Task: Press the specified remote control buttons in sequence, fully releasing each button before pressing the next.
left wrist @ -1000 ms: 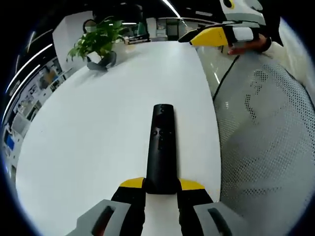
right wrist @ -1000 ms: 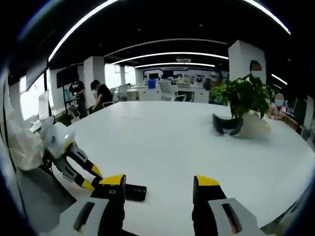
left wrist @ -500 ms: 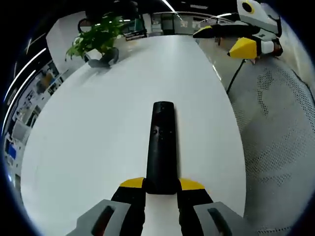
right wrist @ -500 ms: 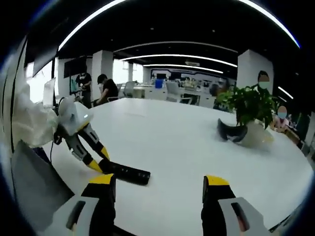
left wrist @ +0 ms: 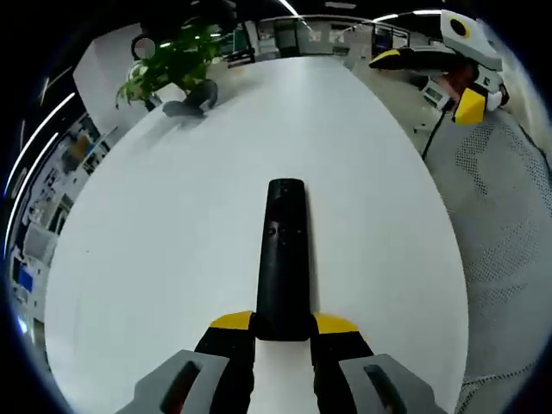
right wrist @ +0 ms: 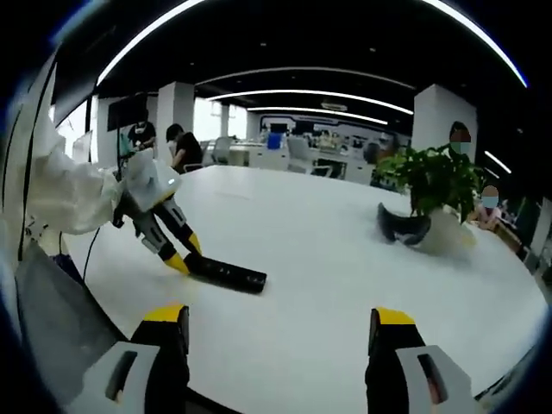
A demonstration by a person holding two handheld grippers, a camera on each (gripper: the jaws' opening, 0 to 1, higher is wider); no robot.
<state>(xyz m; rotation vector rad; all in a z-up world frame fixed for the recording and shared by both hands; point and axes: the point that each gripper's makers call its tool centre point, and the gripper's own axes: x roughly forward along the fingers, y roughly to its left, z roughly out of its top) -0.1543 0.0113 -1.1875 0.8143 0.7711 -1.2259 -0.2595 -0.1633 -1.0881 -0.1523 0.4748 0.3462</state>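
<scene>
Left claw point(left wrist: 283, 332), nearest in the left gripper view, is clenched on the tail end of the black remote control point(left wrist: 282, 259), yellow tips pressing its two sides. Beyond the grip the remote runs straight forward above the white counter point(left wrist: 172, 259), its button cluster point(left wrist: 282, 233) facing up near the far end. Farther off, a potted plant point(left wrist: 172, 65) stands near the counter's far left edge, and the right claw point(left wrist: 466, 95) hangs off the counter's right side, well apart from the remote.

Right claw point(right wrist: 280, 336), in the right gripper view, stands released, its jaws wide apart and grasping nothing. Past it, across bare counter point(right wrist: 345, 259), the left claw point(right wrist: 177, 259) holds the remote point(right wrist: 228, 274) low over, or on, the surface; which cannot be told. The plant point(right wrist: 431, 185) sits farther right; people stand in the distant office.

Judged from these views, no press is under way; the step in hand is bringing the right claw to the first button. To do it well, the left claw should keep the remote level and steady, button face up. The right claw would best approach from above with one tip, or with jaws drawn together, so only the intended button is struck. Each press should end with a clear lift off. Remote and both claws should stay in sight.
</scene>
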